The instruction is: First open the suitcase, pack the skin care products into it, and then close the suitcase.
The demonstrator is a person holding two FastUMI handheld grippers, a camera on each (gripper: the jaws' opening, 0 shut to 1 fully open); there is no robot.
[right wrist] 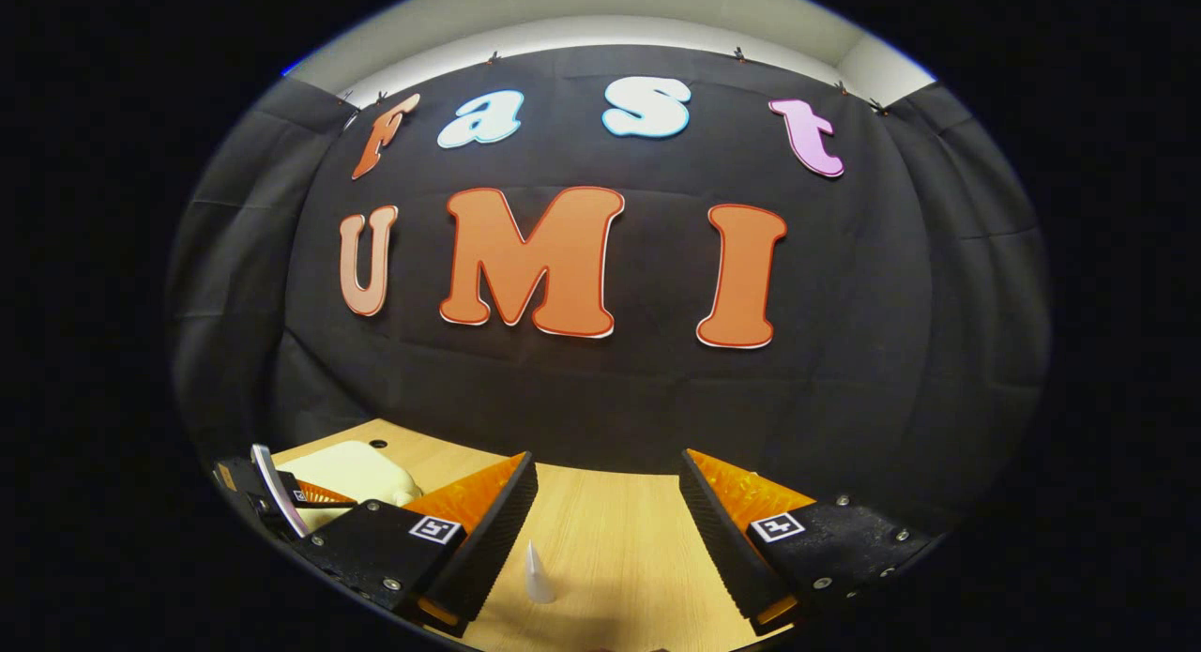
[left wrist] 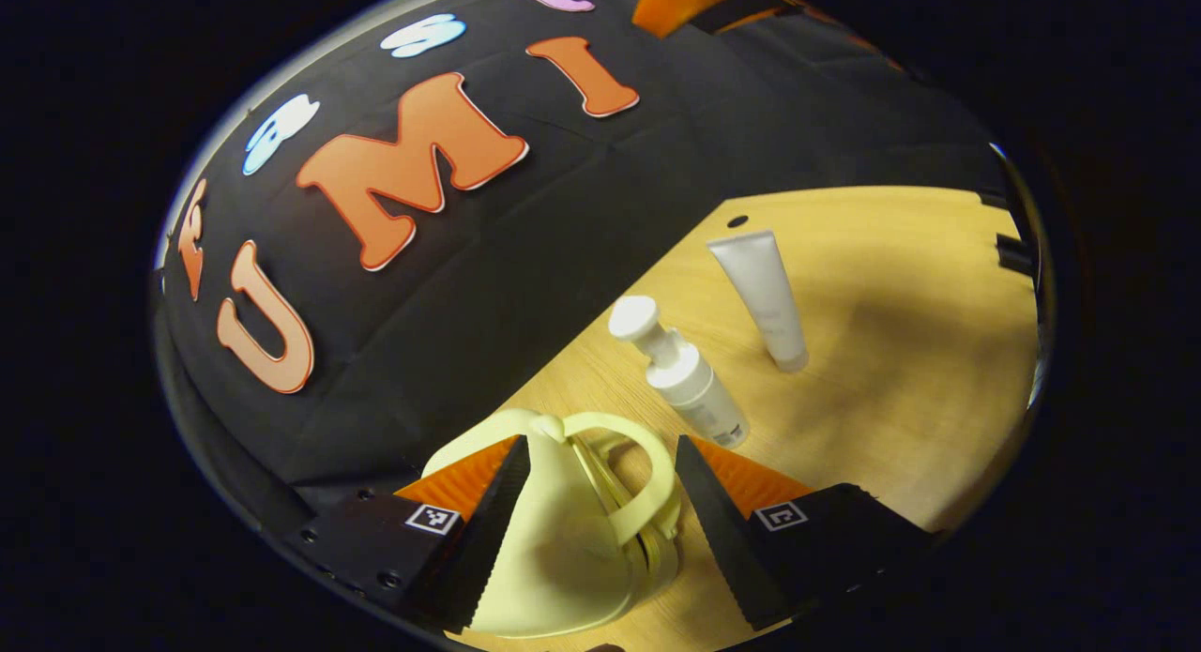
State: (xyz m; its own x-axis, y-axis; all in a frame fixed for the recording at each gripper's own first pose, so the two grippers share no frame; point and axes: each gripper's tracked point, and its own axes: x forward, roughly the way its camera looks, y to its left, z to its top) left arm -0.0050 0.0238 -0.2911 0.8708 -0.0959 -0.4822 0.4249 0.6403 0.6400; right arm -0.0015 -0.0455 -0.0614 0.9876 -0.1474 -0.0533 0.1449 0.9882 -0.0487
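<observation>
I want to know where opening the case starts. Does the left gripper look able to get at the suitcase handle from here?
Probably yes. The left gripper is open, and the pale yellow suitcase lies between its fingers, with the handle in the gap. Nothing stands in front of it; the pump bottle and tube stand farther off.

The left gripper (left wrist: pixel 600 521) hangs just above the wooden table (left wrist: pixel 901 352) with its jaws spread wide, tilted so the table runs slantwise before it. In the right gripper view it shows low at the table's far left edge. The right gripper (right wrist: pixel 605 530) sits level over the table's near side, facing straight across it, its fingers (right wrist: pixel 488 530) parted wide and clasping nothing.
</observation>
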